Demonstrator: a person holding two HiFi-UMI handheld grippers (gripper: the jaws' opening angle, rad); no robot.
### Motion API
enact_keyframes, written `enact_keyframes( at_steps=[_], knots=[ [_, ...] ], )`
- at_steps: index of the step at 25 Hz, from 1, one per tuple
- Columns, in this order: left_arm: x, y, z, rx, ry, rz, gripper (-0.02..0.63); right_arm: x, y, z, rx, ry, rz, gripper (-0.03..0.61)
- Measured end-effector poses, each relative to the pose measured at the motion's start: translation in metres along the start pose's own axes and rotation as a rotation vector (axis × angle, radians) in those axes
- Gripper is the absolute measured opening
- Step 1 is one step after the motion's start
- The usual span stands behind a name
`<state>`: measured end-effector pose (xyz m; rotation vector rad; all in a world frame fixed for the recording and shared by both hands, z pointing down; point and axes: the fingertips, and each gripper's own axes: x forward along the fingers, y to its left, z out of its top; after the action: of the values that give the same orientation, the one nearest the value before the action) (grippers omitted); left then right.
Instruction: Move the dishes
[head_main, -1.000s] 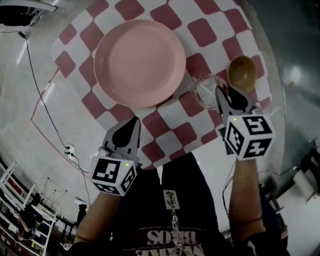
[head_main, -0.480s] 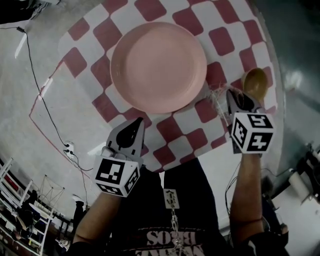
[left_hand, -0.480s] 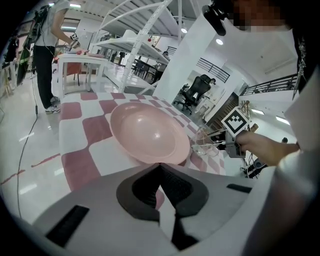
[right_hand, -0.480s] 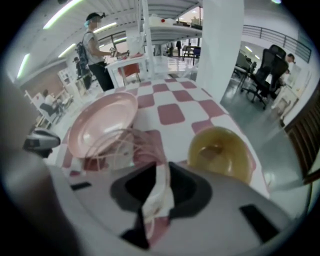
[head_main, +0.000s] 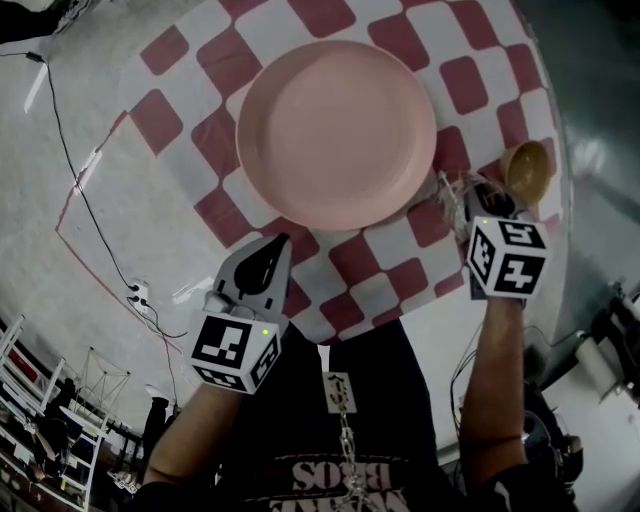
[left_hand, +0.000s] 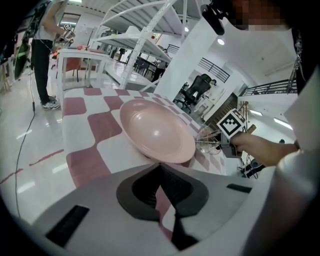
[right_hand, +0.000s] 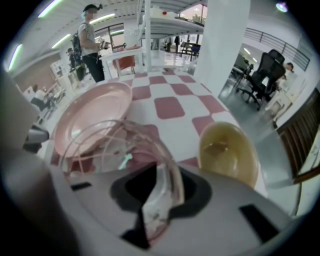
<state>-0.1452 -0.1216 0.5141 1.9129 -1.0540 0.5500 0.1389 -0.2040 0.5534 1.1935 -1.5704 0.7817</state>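
Non-task stuff around you: a red-and-white checked cloth (head_main: 345, 255) covers the tabletop. On the floor off the tabletop's left edge there's a black cable (head_main: 70, 150), a red tape line (head_main: 70, 210) and a power strip (head_main: 138, 297). In the background: a standing person (right_hand: 90, 42), an office chair (right_hand: 260, 75), a white pillar (right_hand: 222, 35) and a white rack (left_hand: 150, 20).
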Motion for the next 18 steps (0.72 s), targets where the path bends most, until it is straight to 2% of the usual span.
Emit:
enact_keyframes(
  at_steps=[6, 13, 18],
  knots=[
    [0.003, -0.011, 0.000, 0.027, 0.027, -0.047, 0.026, 0.002, 0.002, 0.000, 0.009, -0.007, -0.002, 0.097],
    [0.008, -0.039, 0.019, 0.098, 0.034, -0.078, 0.026, -0.018, 0.003, -0.001, 0.093, -0.061, 0.082, 0.114],
    [0.030, -0.078, 0.040, 0.173, 0.037, -0.133, 0.026, -0.049, -0.001, 0.002, 0.137, -0.141, 0.168, 0.115]
  ],
)
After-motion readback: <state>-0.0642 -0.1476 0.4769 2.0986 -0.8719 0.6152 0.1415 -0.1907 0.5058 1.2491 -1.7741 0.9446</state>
